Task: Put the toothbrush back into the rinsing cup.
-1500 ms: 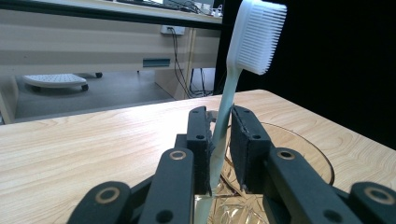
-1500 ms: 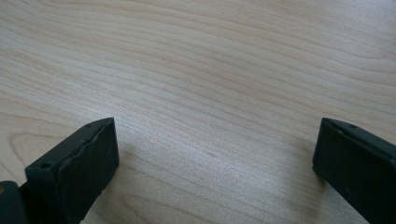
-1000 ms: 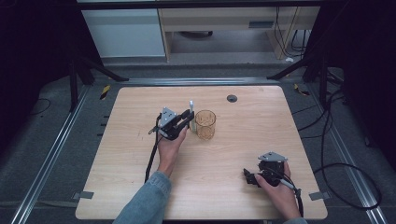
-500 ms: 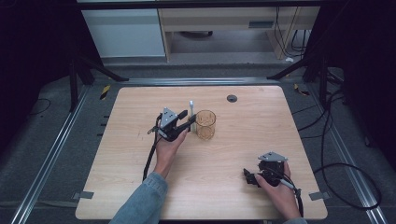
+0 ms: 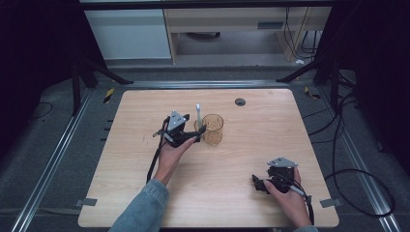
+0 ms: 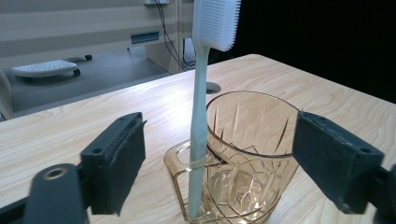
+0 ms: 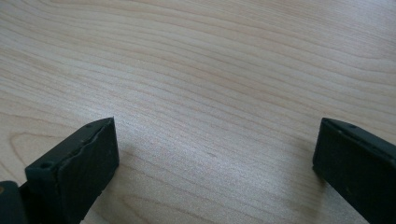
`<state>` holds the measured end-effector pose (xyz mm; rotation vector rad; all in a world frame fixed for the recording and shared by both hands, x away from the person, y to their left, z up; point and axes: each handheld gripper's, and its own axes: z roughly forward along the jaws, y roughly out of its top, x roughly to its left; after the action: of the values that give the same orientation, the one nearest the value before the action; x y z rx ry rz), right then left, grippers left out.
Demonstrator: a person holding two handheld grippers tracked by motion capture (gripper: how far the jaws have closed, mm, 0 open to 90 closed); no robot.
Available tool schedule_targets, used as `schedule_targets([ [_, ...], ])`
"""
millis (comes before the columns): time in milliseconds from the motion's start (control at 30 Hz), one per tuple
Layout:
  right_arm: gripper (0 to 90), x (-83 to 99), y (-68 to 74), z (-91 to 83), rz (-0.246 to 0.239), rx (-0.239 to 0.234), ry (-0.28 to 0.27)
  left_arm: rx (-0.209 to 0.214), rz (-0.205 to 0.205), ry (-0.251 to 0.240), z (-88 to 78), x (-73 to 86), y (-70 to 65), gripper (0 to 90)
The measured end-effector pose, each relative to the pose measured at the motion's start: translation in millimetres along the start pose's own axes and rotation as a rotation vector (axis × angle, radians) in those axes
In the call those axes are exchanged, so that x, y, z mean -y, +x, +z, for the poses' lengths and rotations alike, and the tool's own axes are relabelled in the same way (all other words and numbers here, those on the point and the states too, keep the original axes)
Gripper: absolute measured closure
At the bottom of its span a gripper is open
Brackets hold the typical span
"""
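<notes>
Spreading wide, the jaws of the left gripper [image 6: 215, 163] stand apart with nothing between their pads touching them; the amber glass cup [image 6: 247, 158] sits in the gap, clear of both pads. A pale toothbrush [image 6: 201, 116] stands upright inside the cup, leaning on the rim at the near side where the handle loop (a small moulded ear) joins the wall, its white bristled head well above the rim. From the high view, the left gripper [image 5: 196, 133] is held by the person's left hand [image 5: 171, 152] near the middle of the wooden table [image 5: 121, 183], and the cup [image 5: 212, 129] is just beside its jaw tips, with the toothbrush [image 5: 198, 115] rising at the cup's left edge. A small dark round disc [image 5: 240, 101] lies on the table farther back, well apart from the cup. The right gripper [image 5: 261, 183] rests low near the table's front right corner in the right hand [image 5: 290, 200], its jaws likewise open over bare wood, as the right gripper view shows [image 7: 215, 154]. A dark cable [image 5: 154, 159] trails from the left gripper along the forearm.
</notes>
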<state>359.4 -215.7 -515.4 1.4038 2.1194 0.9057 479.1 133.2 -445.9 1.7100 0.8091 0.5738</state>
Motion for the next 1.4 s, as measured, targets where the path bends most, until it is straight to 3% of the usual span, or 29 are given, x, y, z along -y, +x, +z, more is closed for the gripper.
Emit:
schedule_targets([
  [267,0.7,0.0,0.0,0.0,0.0,0.0,0.0,0.019,0.009,0.041,-6.2,-0.8,2.4,8.9],
  [700,0.7,0.1,0.4,0.0,0.003,0.002,-0.001,0.027,0.055,0.122,-35.7,-1.1,11.6,6.3],
  [1400,0.7,0.0,0.2,0.0,0.0,0.002,-0.001,0.019,0.104,0.328,-59.2,40.4,18.1,5.2],
])
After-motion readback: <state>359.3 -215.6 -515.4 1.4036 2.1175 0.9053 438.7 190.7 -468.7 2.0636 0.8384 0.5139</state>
